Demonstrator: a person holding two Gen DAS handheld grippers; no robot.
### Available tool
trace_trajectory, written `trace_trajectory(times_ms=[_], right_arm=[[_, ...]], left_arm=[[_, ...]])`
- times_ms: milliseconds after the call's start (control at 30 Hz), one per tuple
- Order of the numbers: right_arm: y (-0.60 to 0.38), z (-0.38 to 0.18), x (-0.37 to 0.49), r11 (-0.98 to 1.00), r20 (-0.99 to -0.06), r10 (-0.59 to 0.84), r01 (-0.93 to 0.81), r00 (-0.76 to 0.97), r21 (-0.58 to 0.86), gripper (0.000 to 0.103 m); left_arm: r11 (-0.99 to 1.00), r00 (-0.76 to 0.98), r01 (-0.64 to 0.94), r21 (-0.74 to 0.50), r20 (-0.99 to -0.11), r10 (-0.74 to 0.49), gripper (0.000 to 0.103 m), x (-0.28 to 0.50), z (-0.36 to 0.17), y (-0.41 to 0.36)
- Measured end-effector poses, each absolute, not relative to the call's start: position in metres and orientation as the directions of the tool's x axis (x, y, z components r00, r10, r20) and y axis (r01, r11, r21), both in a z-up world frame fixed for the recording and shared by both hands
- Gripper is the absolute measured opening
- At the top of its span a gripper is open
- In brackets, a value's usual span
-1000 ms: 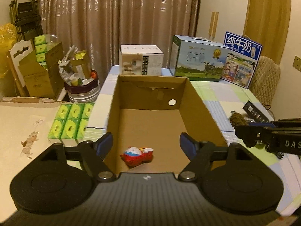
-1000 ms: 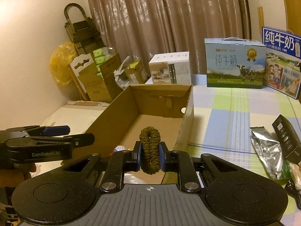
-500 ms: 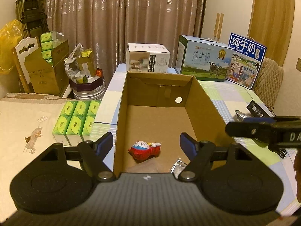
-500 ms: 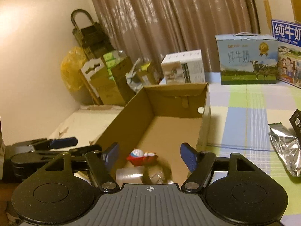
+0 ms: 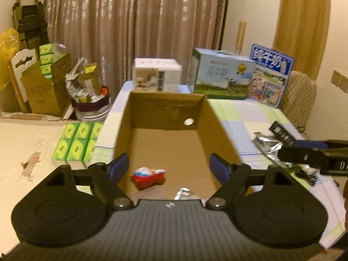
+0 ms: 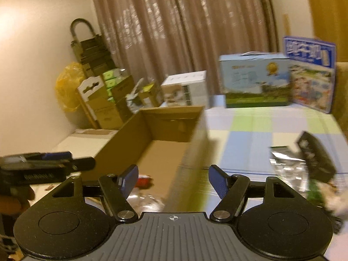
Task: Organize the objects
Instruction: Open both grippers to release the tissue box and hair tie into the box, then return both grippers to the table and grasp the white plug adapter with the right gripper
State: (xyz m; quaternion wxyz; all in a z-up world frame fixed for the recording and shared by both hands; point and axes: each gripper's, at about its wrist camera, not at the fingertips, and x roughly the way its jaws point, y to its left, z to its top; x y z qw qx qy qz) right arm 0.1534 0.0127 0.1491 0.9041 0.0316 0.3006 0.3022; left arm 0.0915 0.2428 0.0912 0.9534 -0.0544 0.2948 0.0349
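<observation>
An open cardboard box [image 5: 219, 130] stands on the checked tablecloth; it also shows in the right wrist view [image 6: 121, 141]. A red and blue toy [image 5: 148, 176] lies on its floor near the front, seen as a red patch in the right wrist view [image 6: 144, 181]. My left gripper [image 5: 169, 169] is open and empty above the box's near end. My right gripper [image 6: 173, 178] is open and empty over the box's right wall. A silver foil pouch [image 6: 287, 169] and a black flat box [image 6: 315, 154] lie on the table to the right.
Milk cartons [image 5: 221, 76] and a white box [image 5: 157, 77] stand behind the cardboard box. Green tissue packs [image 5: 76, 141] lie at the left. Clear wrapping [image 6: 145, 202] lies at the box's near end. The right gripper's side [image 5: 315, 158] shows at the right of the left wrist view.
My right gripper opened and let go of the brown braided ring, then swung to the right towards the pouch. My left gripper stayed open over the box.
</observation>
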Motion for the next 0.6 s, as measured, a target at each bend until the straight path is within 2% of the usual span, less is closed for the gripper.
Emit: trace_trajectory(times_ms=[267, 600], right_arm=[[-0.084, 0.139, 0.125, 0.901, -0.551, 0.407, -0.420, 0.729, 0.109, 0.069], [-0.207, 0.109, 0.116, 0.974, -0.604, 0.224, -0.188, 0.765, 0.123, 0.069]], left_arm=[[0.994, 0.840, 0.010, -0.107, -0.538, -0.066, 0.084, 0.094, 0.111, 0.179], [0.976, 0.812, 0.172, -0.133, -0.541, -0.218, 0.095, 0.117, 0.100, 0.074]])
